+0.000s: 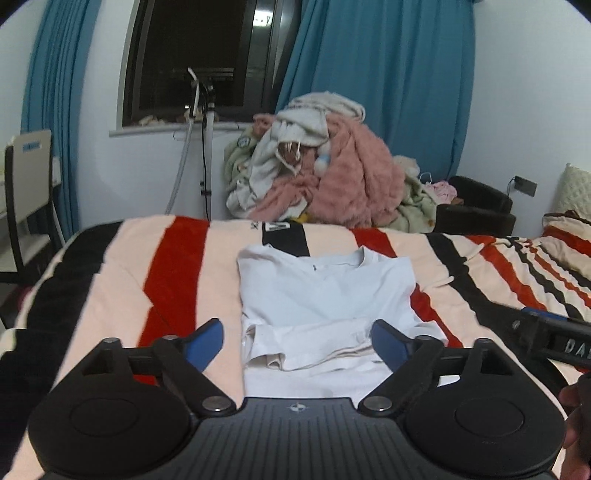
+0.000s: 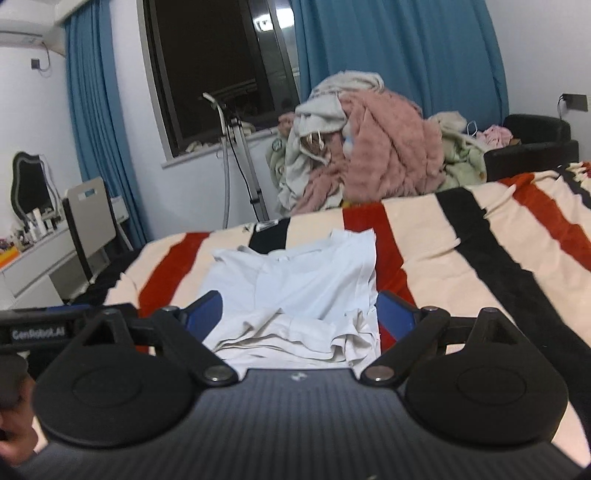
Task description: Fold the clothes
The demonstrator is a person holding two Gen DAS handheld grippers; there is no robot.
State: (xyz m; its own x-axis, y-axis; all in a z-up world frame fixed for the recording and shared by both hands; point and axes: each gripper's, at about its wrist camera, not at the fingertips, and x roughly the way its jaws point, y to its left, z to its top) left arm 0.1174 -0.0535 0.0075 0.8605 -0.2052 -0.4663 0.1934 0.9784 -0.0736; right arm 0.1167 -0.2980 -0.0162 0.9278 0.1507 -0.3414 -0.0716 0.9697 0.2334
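Striped bed (image 1: 173,266) carries a half-folded white shirt (image 1: 325,291) — left gripper (image 1: 297,345) and right gripper (image 2: 295,314) both spread wide, holding nothing.

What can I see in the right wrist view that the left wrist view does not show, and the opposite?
Only the right wrist view shows the mirror, the dresser with bottles, and the air conditioner. Only the left wrist view shows the pillow at the far right. Both show the white shirt on the striped blanket, the clothes pile, the blue curtains, and open jaws.

Dim indoor light, soft blur, fisheye-bent edges, dark window (image 1: 199,55).
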